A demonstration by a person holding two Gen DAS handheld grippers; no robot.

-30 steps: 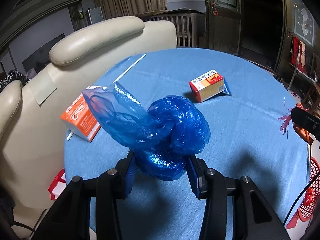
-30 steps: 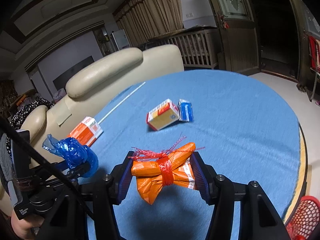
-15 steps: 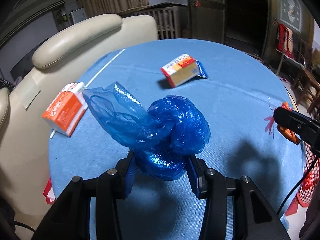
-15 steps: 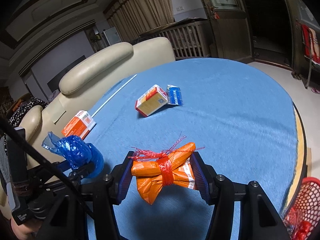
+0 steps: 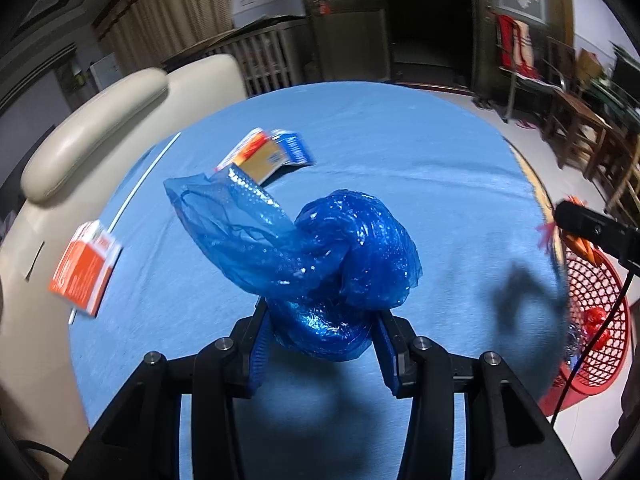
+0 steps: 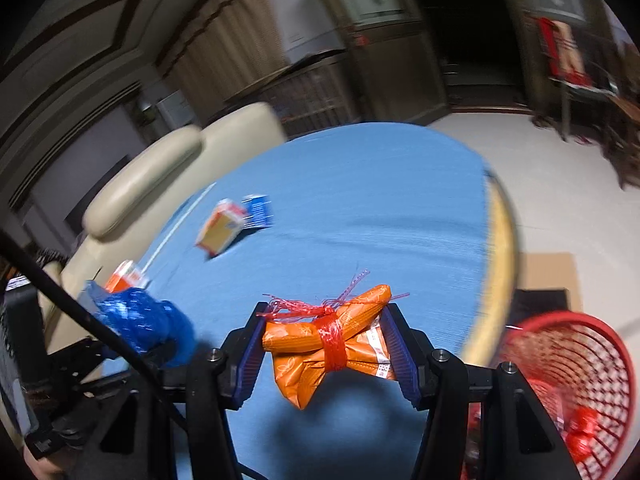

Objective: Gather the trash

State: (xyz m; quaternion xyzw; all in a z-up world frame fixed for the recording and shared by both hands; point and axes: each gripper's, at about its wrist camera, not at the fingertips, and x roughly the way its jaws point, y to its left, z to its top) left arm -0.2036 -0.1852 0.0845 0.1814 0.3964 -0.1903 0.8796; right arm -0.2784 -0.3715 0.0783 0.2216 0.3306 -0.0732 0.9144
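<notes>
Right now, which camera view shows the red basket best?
The right wrist view: the red basket shows its rim, mesh wall and red trash inside, though blurred. The left wrist view shows only part of it at the right edge, behind the table.

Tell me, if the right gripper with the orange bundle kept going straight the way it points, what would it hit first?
Probably the blue tablecloth. The right gripper, shut on the orange bundle, points down at bare cloth ahead. The cartons sit off to the left, the red basket off to the right. Depth is unclear.
</notes>
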